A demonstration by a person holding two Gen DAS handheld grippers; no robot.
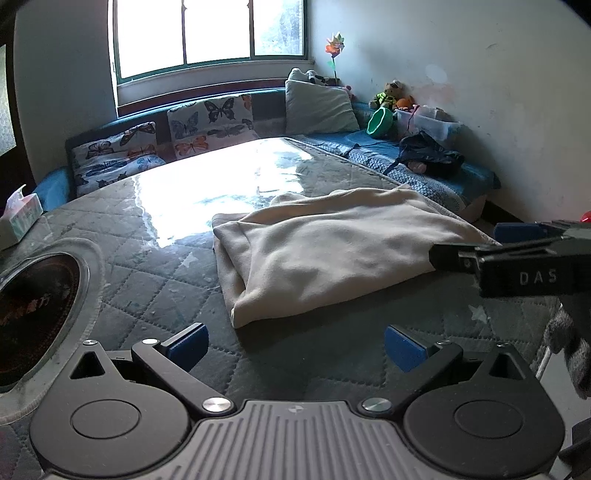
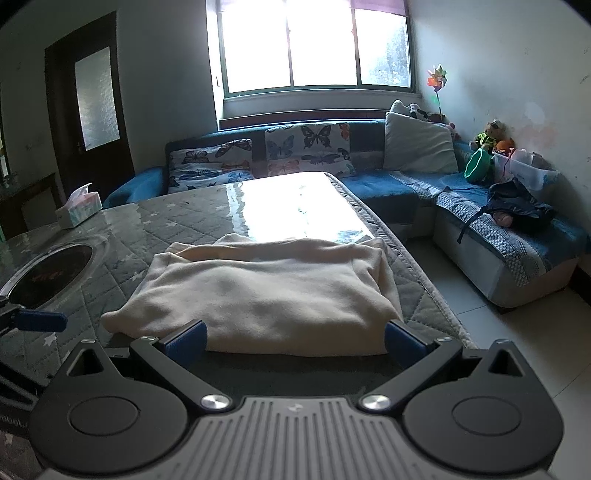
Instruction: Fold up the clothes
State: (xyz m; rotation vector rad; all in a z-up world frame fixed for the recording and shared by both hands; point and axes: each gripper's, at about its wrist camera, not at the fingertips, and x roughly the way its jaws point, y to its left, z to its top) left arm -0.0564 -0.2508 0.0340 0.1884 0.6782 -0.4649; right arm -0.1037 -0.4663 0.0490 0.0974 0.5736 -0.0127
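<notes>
Your cream garment (image 2: 258,291) lies folded near the desk's (image 2: 155,221) 3 o'clock edge; both tools gape empty, left tool (image 1: 293,349), right tool (image 2: 294,341), so nudging it risks slipping it off.

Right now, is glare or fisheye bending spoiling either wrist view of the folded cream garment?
Left wrist view: window glare blows out the tabletop behind the cream garment, which stays readable. Right wrist view: similar blown-out patch beyond the garment; walls and door curve toward the edges, corners dark.
</notes>
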